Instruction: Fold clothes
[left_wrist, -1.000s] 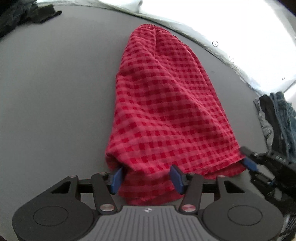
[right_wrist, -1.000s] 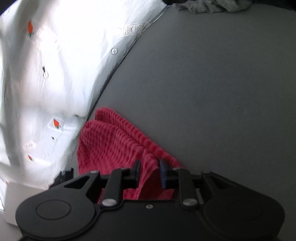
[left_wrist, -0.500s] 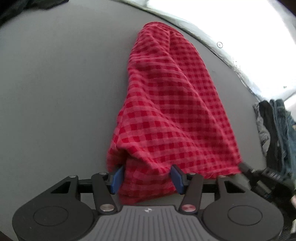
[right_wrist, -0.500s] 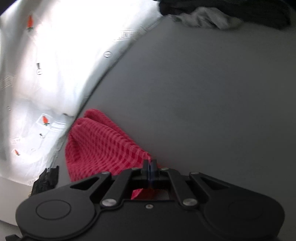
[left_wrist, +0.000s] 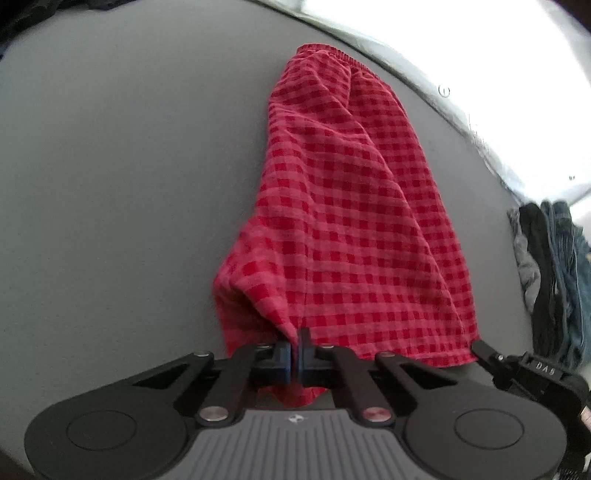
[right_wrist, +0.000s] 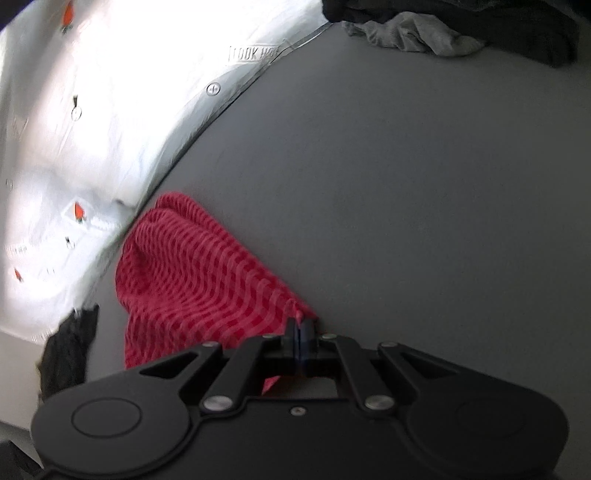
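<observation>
On grey table (left_wrist: 110, 184), checked shorts (left_wrist: 351, 221) pinched (hem hidden) by both grippers (left_wrist: 294, 349).

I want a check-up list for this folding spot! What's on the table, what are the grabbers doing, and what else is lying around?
Surface: grey tabletop, mostly bare.
Job's things: red checked garment lying flat, elastic edge at the far end.
Clutter: dark and denim clothes pile; grey and black clothes heap.
Grippers: left gripper shut on the garment's near hem; right gripper shut on another corner of it.
Cables: nothing seen.
Surroundings: white printed sheet beside the table, brightly lit.
</observation>
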